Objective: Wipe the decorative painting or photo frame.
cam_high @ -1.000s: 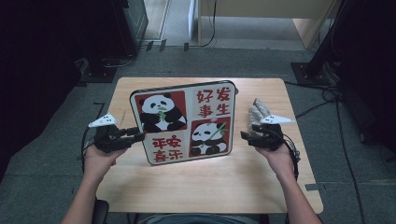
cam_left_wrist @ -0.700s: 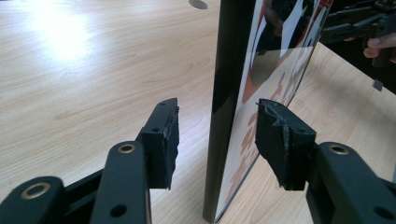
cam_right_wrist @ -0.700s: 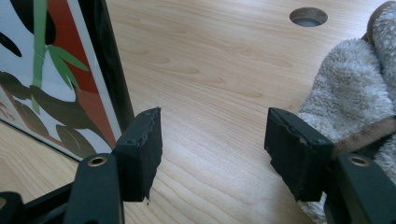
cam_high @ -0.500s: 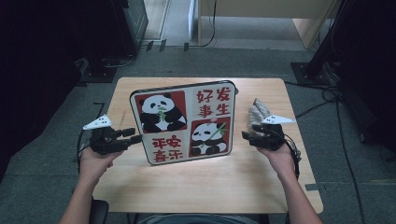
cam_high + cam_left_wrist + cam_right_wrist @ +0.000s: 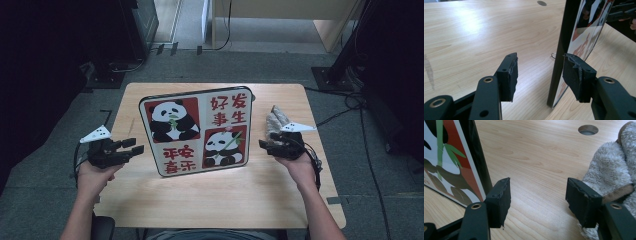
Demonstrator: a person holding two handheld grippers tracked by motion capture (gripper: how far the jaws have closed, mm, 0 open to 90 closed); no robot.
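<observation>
A picture board (image 5: 197, 131) with two pandas and red characters stands upright in the middle of the wooden table (image 5: 210, 195). My left gripper (image 5: 139, 148) sits just left of the board's lower left corner, open and holding nothing. In the left gripper view its jaws (image 5: 540, 62) stand apart, with the board's dark edge (image 5: 560, 50) close beyond the right jaw. My right gripper (image 5: 262, 144) is open just right of the board's lower right corner. Its own view (image 5: 537, 187) shows bare table between the jaws and the board's edge (image 5: 477, 162) to the left.
A fluffy grey-brown cloth thing (image 5: 276, 120) lies on the table behind my right gripper, close to its right jaw (image 5: 609, 170). A round cable hole (image 5: 588, 129) is in the tabletop behind the board. Dark furniture and cables surround the table.
My left gripper has drawn back to the left, away from the board's left edge. The right gripper and the board have hardly moved.
</observation>
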